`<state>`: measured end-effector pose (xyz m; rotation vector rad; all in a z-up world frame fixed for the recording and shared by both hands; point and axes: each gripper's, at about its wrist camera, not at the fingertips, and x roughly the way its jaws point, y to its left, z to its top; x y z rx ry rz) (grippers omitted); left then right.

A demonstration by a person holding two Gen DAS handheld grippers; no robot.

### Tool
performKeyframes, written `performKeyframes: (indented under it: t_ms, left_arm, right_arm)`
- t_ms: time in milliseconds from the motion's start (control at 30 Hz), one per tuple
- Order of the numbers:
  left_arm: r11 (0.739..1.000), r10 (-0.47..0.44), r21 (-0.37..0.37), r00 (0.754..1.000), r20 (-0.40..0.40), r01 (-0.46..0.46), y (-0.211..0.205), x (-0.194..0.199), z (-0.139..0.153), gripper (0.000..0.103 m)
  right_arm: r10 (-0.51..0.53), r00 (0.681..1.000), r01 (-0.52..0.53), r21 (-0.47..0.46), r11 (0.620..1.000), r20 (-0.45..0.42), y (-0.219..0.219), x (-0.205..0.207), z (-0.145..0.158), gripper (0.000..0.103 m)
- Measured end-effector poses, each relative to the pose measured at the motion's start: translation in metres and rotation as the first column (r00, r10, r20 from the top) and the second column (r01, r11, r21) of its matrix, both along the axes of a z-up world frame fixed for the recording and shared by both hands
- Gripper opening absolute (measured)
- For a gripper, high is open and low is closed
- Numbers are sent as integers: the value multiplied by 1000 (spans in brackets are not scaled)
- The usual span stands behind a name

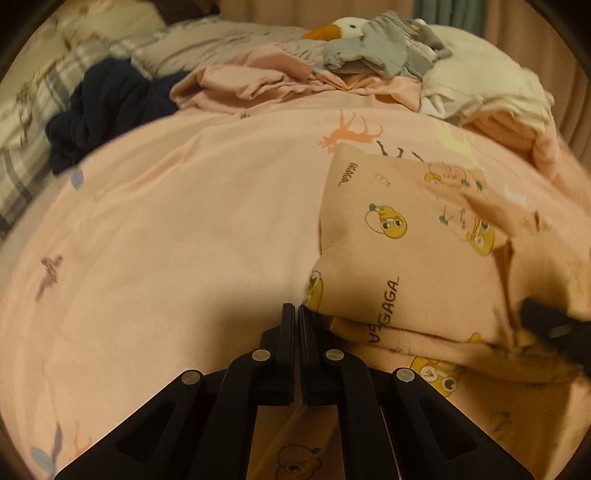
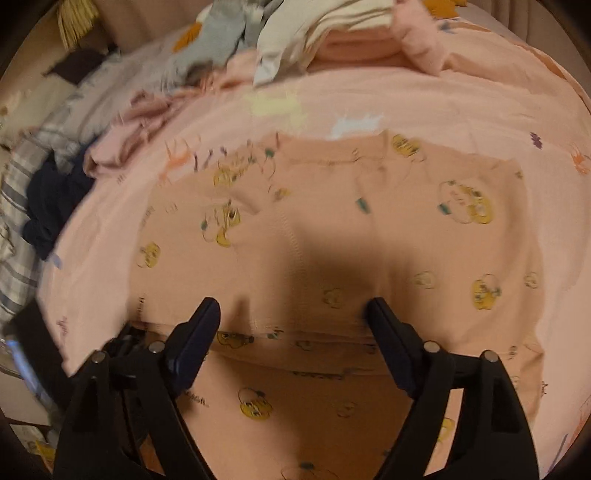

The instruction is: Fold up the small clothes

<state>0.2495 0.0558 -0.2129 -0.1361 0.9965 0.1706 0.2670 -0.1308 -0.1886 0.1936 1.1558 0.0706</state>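
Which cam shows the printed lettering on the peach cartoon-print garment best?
Left wrist: the peach cartoon-print garment is sharp there, and its black lettering is legible on the folded layer. Right wrist shows the same garment motion-blurred; print reads only as smears.

Printed garment [image 1: 410, 258] lies on bedspread [image 1: 184, 240], near right in left wrist view, upper layer folded over lower layer. Left gripper [image 1: 296, 308] at garment's near left corner. Right gripper [image 2: 293, 306] over garment's near middle in right wrist view. Dark garment [image 1: 107, 107] far left, at bedspread's edge, beside plaid bedding [image 1: 33, 122]. Crumpled cloth [image 1: 251, 79] far centre, behind open bedspread. Goose plush [image 1: 347, 27] behind it, grey clothes [image 1: 380, 51] draped on it. Stack of folded clothes [image 1: 491, 85] far right.
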Motion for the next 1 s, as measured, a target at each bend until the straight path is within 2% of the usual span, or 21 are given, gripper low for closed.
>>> performKeyframes:
  t_ms: [33,67,100,167,200,233,267,300,367,533,667,767,867,933,1000]
  left_arm:
    - [999,6,-39,1000,-3,-7,6,1,0,4]
    - [998,10,-63,1000,-3,-10,9,1,0,4]
    - [997,13,-80,1000,-4,-13,11,0,0,4]
    - [994,20,-103,1000,-7,-21,13,0,0,4]
    - [994,22,-108,1000,-11,-24,13,0,0,3]
    - [993,27,-112,1000,-14,-28,13,1,0,3]
    - [993,29,-112,999,-14,-30,12,1,0,3]
    - [994,28,-108,1000,-13,-29,11,1,0,3]
    - [997,15,-82,1000,-12,-16,7,1,0,3]
    - [998,14,-54,1000,-11,-14,4,1,0,3]
    - [999,2,-39,1000,-11,-2,4,1,0,3]
    - [1000,0,-30,1000,-10,0,3,2,0,4]
    - [1000,3,-18,1000,-14,-3,2,2,1,3]
    - [1000,-4,-5,1000,-25,3,2,2,2,3]
    - [1000,-19,12,999,-28,19,0,2,1,3]
  right_arm:
    - [3,1000,-3,-23,1000,2,5,2,-3,82]
    - [-3,1000,4,-99,995,14,15,4,-9,80]
    - [-7,1000,11,-172,985,24,21,7,-12,67]
    - [-25,998,37,-260,965,50,26,10,-14,47]
    - [-32,997,48,-251,967,70,23,10,-11,30]
    - [-39,996,58,-233,971,86,18,9,-7,20]
    - [-50,994,68,-203,977,92,10,8,-2,15]
    - [-61,994,74,-146,987,93,-4,7,4,14]
    - [-87,990,97,-89,991,107,-23,3,9,13]
    - [-197,973,190,69,979,118,-87,-12,25,12]
    - [-254,961,250,51,967,111,-109,-22,25,10]
    - [-269,959,259,110,960,93,-122,-23,20,10]
    - [-284,955,276,99,956,80,-127,-25,16,11]
    - [-305,950,295,126,947,70,-136,-28,13,11]
    - [-332,943,325,150,934,25,-148,-29,6,17]
